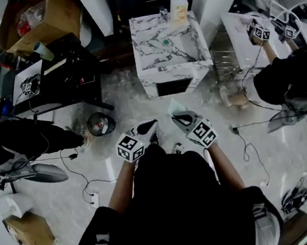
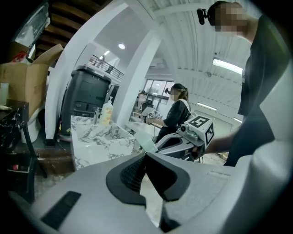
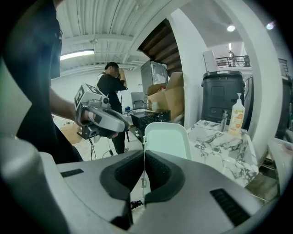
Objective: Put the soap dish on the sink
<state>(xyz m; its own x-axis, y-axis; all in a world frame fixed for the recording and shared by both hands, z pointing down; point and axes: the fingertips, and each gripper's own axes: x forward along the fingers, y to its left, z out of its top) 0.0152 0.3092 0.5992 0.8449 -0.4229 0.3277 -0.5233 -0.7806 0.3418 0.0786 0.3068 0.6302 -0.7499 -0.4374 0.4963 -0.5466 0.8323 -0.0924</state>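
The soap dish (image 1: 175,108) is a pale green, rounded tray; my right gripper (image 1: 176,118) is shut on its near rim and holds it above the floor. In the right gripper view the dish (image 3: 165,139) stands upright just beyond the closed jaws of my right gripper (image 3: 144,153). The white marble sink (image 1: 172,68) stands ahead, apart from the dish, and shows too as the sink (image 3: 219,142) and the sink (image 2: 98,139). My left gripper (image 1: 152,125) hangs beside the right one, shut with nothing in it; its jaws meet at my left gripper (image 2: 146,154).
A soap bottle (image 1: 178,5) stands on the sink's back edge. A round black bin (image 1: 101,124) sits on the floor to the left, beside a black table (image 1: 61,75) and a cardboard box (image 1: 41,22). Another person (image 1: 287,80) works at the right. Cables trail over the floor.
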